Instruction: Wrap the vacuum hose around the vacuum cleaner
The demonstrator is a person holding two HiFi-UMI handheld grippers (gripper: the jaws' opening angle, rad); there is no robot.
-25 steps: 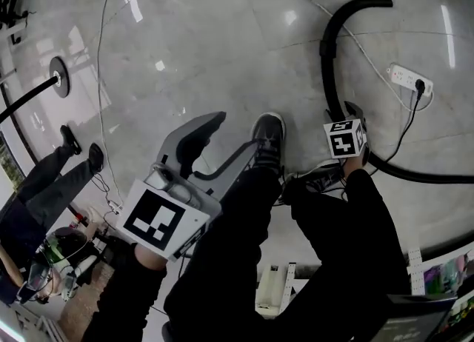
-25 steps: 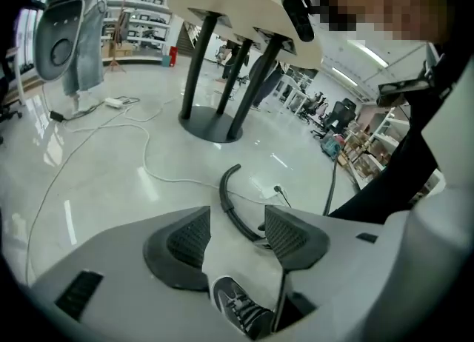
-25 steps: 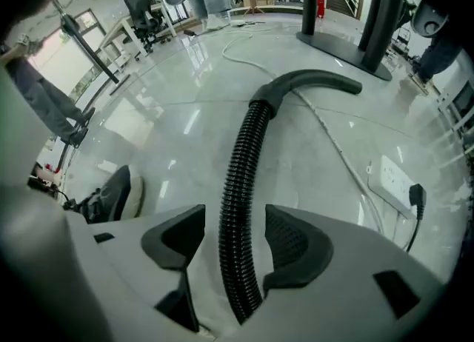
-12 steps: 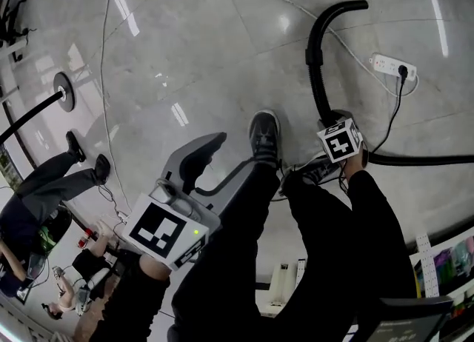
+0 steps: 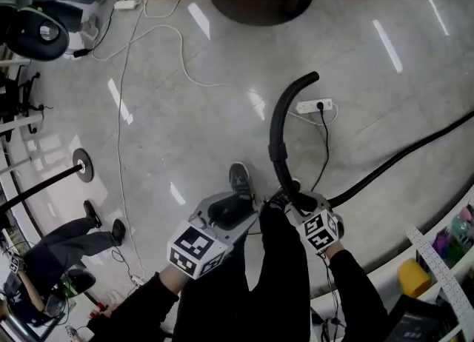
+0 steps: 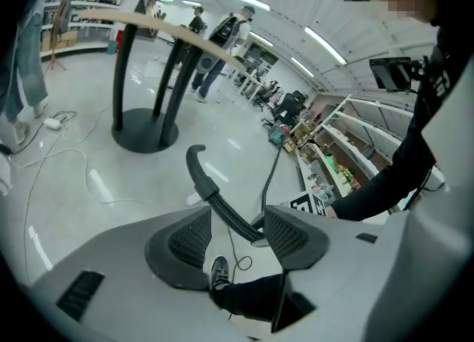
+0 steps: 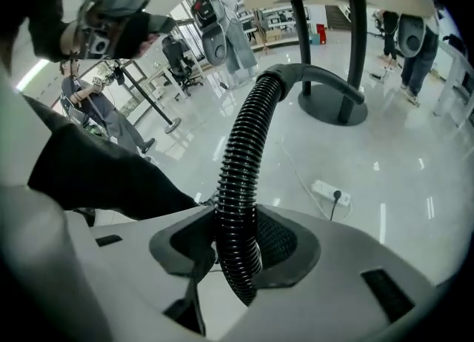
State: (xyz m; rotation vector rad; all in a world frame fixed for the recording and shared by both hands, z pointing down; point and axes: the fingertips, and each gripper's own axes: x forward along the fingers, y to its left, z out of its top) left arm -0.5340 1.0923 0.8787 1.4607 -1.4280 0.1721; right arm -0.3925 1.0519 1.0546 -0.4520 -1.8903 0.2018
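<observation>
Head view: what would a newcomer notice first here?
The black ribbed hose arches up at centre, gripped in the right claw, whose jaws have just been closing on it. Beside it the left claw hangs open and empty. A white power strip lies beyond the hose's tip.

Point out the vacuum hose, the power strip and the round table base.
vacuum hose [image 7: 238, 185]: right gripper view, on the ribbed black section.
power strip [image 5: 307, 106]: head view, on the white body.
table base [image 6: 141, 122]: left gripper view, on the dark round foot.
</observation>
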